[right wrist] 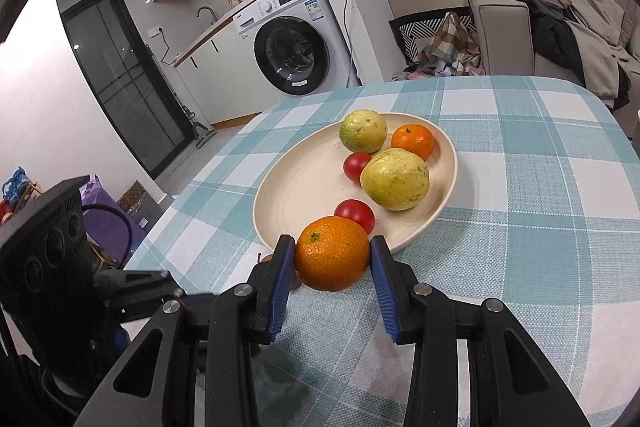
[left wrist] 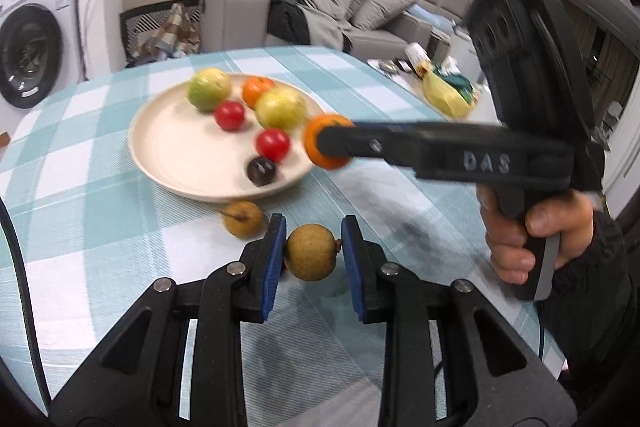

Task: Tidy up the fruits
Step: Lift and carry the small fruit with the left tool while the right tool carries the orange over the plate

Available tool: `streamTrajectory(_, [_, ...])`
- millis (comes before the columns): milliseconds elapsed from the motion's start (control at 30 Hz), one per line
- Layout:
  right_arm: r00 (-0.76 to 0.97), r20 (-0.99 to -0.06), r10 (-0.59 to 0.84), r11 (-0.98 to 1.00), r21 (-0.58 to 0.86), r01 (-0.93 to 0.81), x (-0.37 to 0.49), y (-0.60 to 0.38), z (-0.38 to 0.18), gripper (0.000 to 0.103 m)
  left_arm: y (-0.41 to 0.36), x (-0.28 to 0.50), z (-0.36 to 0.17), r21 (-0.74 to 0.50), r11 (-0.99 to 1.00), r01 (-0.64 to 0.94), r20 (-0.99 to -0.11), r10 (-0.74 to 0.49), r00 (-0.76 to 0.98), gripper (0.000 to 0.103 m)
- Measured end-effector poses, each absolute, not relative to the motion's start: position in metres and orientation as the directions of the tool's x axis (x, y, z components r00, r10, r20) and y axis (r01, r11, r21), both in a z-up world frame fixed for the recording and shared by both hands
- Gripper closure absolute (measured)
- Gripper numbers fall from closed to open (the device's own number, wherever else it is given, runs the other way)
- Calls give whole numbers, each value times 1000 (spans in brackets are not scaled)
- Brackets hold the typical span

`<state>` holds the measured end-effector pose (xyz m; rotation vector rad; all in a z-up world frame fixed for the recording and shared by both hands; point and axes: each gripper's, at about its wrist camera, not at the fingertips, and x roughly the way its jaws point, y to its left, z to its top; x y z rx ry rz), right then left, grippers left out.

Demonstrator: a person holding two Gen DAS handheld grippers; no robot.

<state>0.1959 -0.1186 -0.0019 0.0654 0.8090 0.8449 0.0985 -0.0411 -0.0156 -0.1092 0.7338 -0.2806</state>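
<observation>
Right now your left gripper (left wrist: 312,255) has its jaws nearly closed, the blue pads clamped on a small brown longan (left wrist: 311,252); it seems lifted clear of the checked tablecloth (left wrist: 100,219), presumably so you can carry it to the plate (left wrist: 172,151) at about eleven o'clock from it; a second longan (left wrist: 243,219) lies on the cloth just off the plate's near rim, at ten o'clock from the held one, and looks like the next pick. Your right gripper (right wrist: 332,259) stands partly open around a mandarin (right wrist: 333,253), both pads pressing its sides; in the left view it hangs at the plate's three o'clock edge, likely held there until a spot is chosen. On the plate sit two yellow-green guavas (right wrist: 395,179), another mandarin (right wrist: 413,141), two cherry tomatoes (right wrist: 355,213) and, seen only in the left view, a dark plum-like fruit (left wrist: 261,171); the bare patch from seven to ten o'clock seems the natural landing place for both fruits.
</observation>
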Motion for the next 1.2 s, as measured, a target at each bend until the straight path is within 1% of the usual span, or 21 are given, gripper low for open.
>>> streamTrajectory(267, [396, -607, 689, 677, 346, -649, 192, -116, -2, 64, -13, 105, -1, -194, 973, 122, -604, -216, 767, 78])
streamTrajectory(500, [407, -605, 685, 679, 328, -657, 189, -110, -2, 64, 3, 121, 0, -180, 983, 48, -596, -147, 789, 77])
streamTrajectory(867, [433, -578, 692, 679, 319, -661, 191, -102, 4, 64, 13, 146, -2, -157, 988, 3, -589, -96, 802, 77])
streamTrajectory(1200, [426, -602, 675, 691, 314, -651, 206, -82, 3, 64, 25, 171, -14, -158, 987, -24, -605, -78, 792, 77])
